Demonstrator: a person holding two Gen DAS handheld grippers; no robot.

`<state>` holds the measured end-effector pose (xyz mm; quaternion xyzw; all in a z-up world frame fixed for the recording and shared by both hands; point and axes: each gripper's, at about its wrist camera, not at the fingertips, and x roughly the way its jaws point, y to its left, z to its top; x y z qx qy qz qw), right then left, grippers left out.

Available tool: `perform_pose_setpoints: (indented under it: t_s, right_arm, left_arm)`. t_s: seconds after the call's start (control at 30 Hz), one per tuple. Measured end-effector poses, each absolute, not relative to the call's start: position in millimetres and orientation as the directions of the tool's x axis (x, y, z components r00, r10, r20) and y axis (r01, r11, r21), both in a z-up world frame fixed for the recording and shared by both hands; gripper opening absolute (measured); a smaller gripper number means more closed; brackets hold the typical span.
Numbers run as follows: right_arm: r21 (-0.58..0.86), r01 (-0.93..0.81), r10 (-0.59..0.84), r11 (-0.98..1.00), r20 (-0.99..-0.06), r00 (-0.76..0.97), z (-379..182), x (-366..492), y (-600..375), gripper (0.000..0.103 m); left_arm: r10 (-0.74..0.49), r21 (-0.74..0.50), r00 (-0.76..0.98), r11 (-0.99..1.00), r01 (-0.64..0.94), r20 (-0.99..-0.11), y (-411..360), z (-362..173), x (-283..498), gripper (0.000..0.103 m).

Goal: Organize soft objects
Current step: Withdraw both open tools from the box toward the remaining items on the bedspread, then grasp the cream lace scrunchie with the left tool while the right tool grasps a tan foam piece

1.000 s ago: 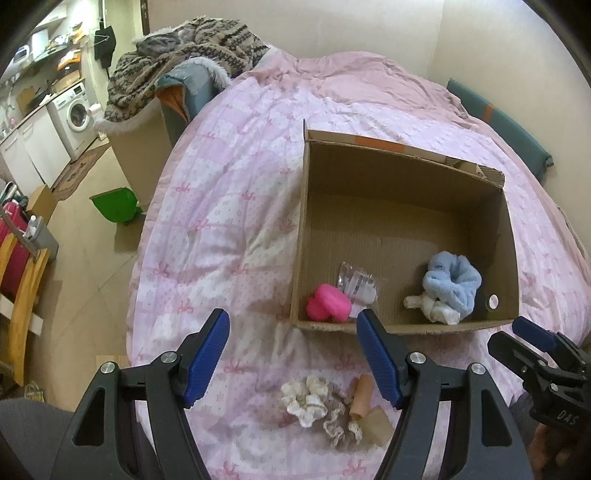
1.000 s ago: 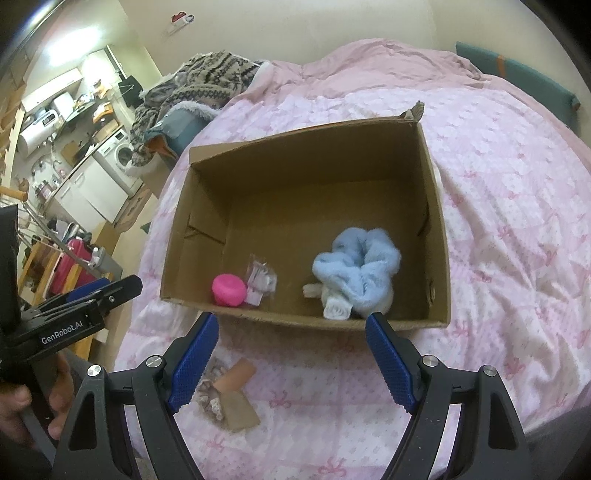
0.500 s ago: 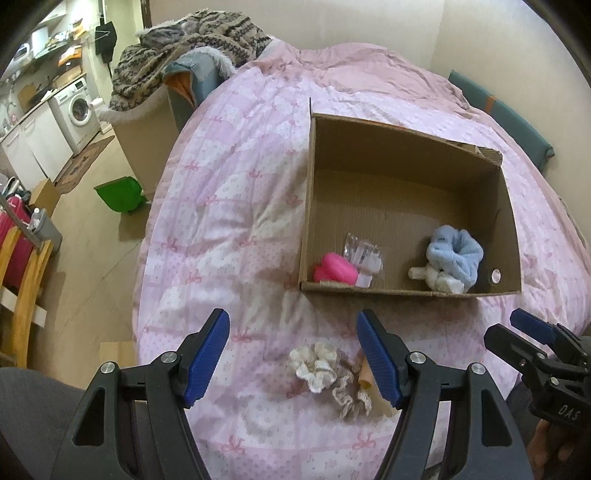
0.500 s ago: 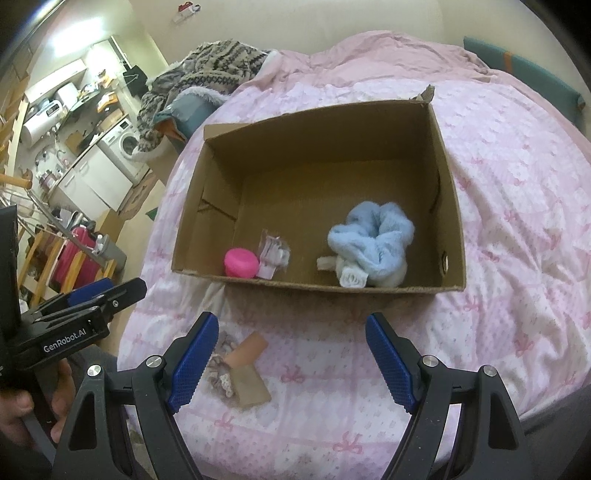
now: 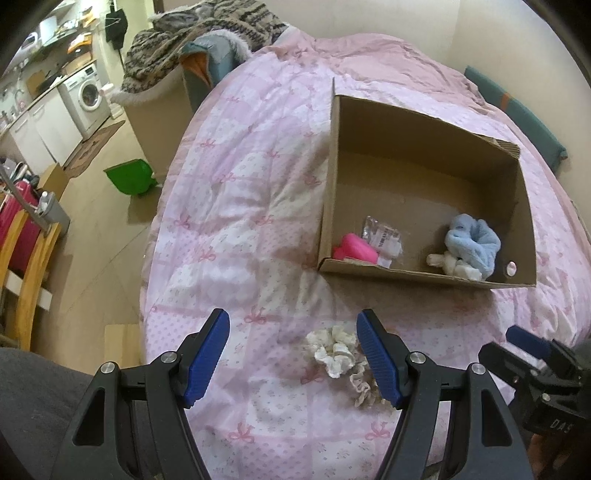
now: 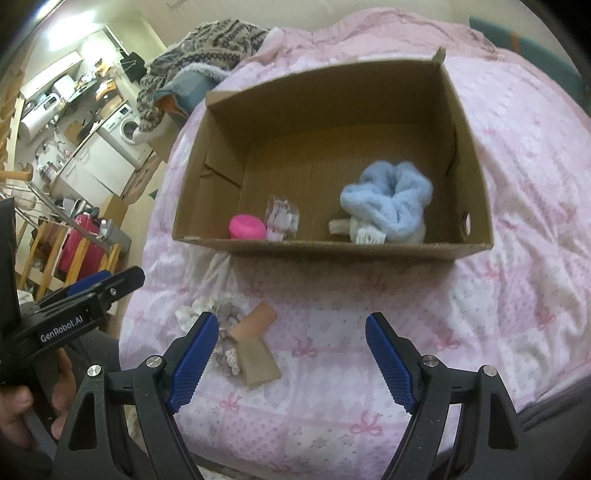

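Observation:
A cardboard box (image 5: 369,269) (image 6: 199,177) lies open on the pink bed. Inside are a blue fluffy scrunchie (image 5: 474,245) (image 6: 388,199), a small white cloth (image 5: 460,267) (image 6: 367,234), a pink round object (image 5: 354,251) (image 6: 245,227) and a clear packet (image 5: 382,236) (image 6: 282,218). On the quilt in front lie a cream scrunchie (image 5: 332,350) (image 6: 201,306), a beige lace scrunchie (image 5: 364,384) (image 6: 227,339) and tan socks (image 6: 255,347). My left gripper (image 5: 293,354) is open above the cream scrunchie. My right gripper (image 6: 288,354) is open just right of the socks.
The bed's left edge drops to a wood floor with a green bin (image 5: 129,179), wooden chair (image 5: 26,266) and washing machine (image 5: 88,96). A pile of blankets (image 5: 199,33) sits at the bed's far left corner. A wall runs behind the bed.
Both grippers have pulled back from the box toward the bed's near edge. The scrunchies and socks now lie further up between the fingers. Both stay open.

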<state>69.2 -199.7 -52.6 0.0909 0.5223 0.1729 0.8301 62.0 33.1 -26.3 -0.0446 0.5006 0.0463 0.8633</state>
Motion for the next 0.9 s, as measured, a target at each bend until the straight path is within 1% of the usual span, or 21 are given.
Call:
perform_pose_setpoints:
  t_s: [0.23,0.37,0.47,0.53,0.63,0.73,0.8,0.83,0.87,0.9]
  right_arm:
    - [0.449,-0.085,0.452,0.889,-0.834,0.316,-76.1,82.3,-212.8,0.087]
    - [0.479,-0.03,0.467,0.877,-0.838,0.281,-91.6,89.1,-217.4,0.087]
    - [0.49,-0.03,0.482,0.871,-0.843,0.237,-102.2,93.2,-210.1,0.087]
    - [0.469,-0.069,0.473,0.881,-0.861,0.185,-110.9,93.3,-196.1,0.087]
    - [0.467,-0.131,0.48,0.875,-0.872,0.099,-125.4,89.1,-173.0,0.075]
    - [0.448,-0.195,0.466,0.873,-0.883,0.061,-131.1,86.3,-152.9,0.069]
    - [0.42,-0.227,0.442,0.879,-0.895,0.056,-134.9,85.9,-143.1,0.059]
    - [0.413,-0.232,0.435,0.881,-0.899,0.05,-137.8,86.2,-139.9,0.049]
    - [0.41,-0.235,0.431,0.881,-0.901,0.046,-140.1,87.1,-138.7,0.045]
    - [0.409,-0.236,0.43,0.881,-0.902,0.044,-141.6,87.3,-137.3,0.043]
  left_arm:
    - [0.075,-0.014,0.464,0.983,-0.185,-0.882,43.7,-35.0,68.0,0.069]
    - [0.09,-0.024,0.454,0.97,-0.24,-0.887,54.7,-38.0,70.7,0.069]
    - [0.082,-0.045,0.436,0.961,-0.273,-0.896,61.8,-41.5,74.1,0.069]
    - [0.071,-0.058,0.421,0.957,-0.286,-0.904,63.9,-45.1,76.6,0.069]
    - [0.056,-0.068,0.405,0.956,-0.286,-0.913,63.2,-48.9,78.7,0.069]
    - [0.05,-0.067,0.395,0.959,-0.277,-0.917,60.2,-51.3,80.2,0.069]
    - [0.05,-0.063,0.388,0.96,-0.274,-0.92,59.0,-53.0,80.7,0.069]
    - [0.05,-0.063,0.386,0.959,-0.275,-0.921,59.2,-53.3,80.4,0.069]
    - [0.049,-0.064,0.383,0.959,-0.277,-0.922,59.5,-54.2,80.3,0.069]
    - [0.047,-0.066,0.38,0.958,-0.279,-0.924,60.0,-55.1,80.3,0.069]
